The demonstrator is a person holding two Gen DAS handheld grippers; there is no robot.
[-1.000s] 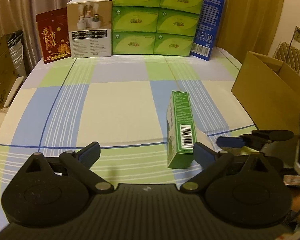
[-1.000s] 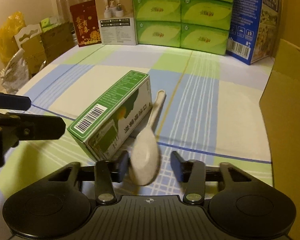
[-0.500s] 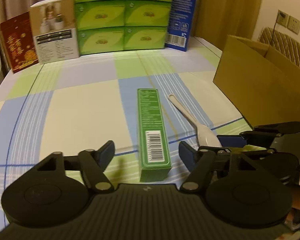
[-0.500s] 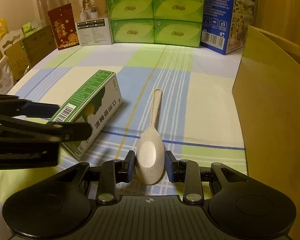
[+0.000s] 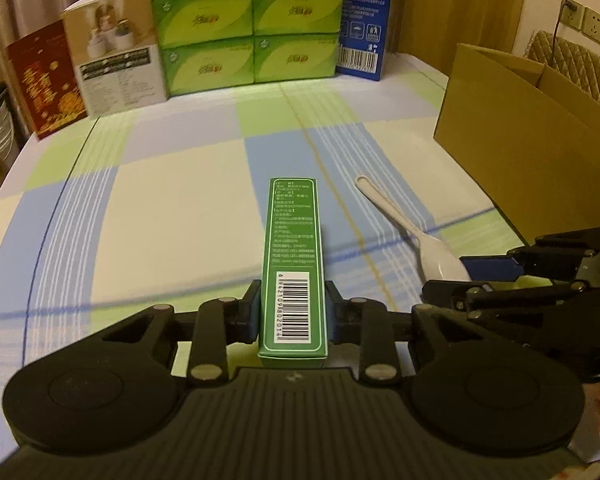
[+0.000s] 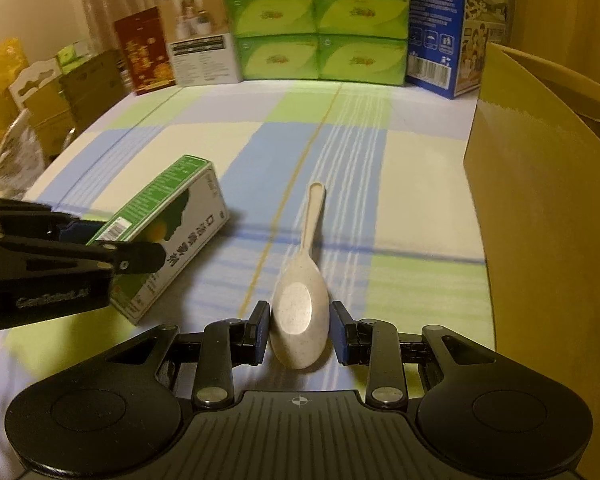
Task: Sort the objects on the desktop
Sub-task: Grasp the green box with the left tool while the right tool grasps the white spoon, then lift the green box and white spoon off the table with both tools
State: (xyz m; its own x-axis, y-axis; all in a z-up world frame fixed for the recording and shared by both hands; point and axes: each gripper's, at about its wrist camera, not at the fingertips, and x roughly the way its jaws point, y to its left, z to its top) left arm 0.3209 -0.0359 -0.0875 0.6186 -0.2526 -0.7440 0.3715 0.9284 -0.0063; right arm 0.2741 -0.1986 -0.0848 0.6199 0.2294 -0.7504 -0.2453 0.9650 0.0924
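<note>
A long green box with a barcode lies on the checked cloth; my left gripper is shut on its near end, pads against both sides. It also shows in the right wrist view, with the left gripper around it. A speckled white rice spoon lies handle-away, its bowl between the pads of my right gripper; the pads stand close beside the bowl with slim gaps. The spoon and the right gripper show in the left wrist view.
An open cardboard carton stands close on the right, also in the left wrist view. Stacked green tissue boxes, a blue box, a white box and a red box line the back edge.
My left gripper moved forward over the green box and closed on its near end. My right gripper stayed around the spoon bowl and narrowed slightly.
</note>
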